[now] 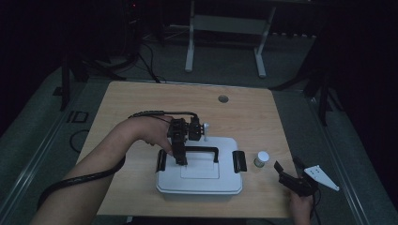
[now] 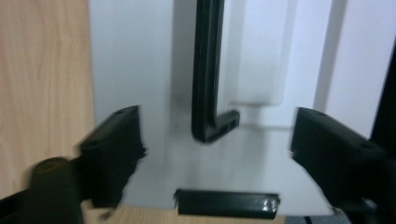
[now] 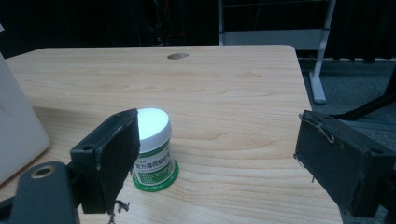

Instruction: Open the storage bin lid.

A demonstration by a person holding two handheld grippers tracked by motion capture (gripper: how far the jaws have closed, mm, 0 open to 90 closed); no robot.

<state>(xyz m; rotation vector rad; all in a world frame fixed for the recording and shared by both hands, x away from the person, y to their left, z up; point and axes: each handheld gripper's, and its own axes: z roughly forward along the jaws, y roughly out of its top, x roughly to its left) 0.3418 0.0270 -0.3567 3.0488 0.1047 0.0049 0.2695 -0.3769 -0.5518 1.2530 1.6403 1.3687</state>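
A white lidded box (image 1: 199, 182) lies at the table's near middle, with a black handle (image 1: 202, 149) on its lid and a black latch (image 1: 161, 160) at each end. My left gripper (image 1: 181, 158) points down over the handle's left end. In the left gripper view the handle's corner (image 2: 211, 127) lies between the spread jaws of the left gripper (image 2: 217, 140), and the pads do not touch it. My right gripper (image 1: 281, 171) rests open near the front right corner. A small white-capped jar (image 3: 154, 149) with a green label stands just ahead of its left jaw.
The jar (image 1: 261, 158) stands right of the box, clear of the right latch (image 1: 239, 161). A small white upright piece (image 1: 205, 129) sits behind the box. A cable hole (image 1: 223, 99) marks the far table top. A white frame stand (image 1: 225, 28) is on the floor beyond.
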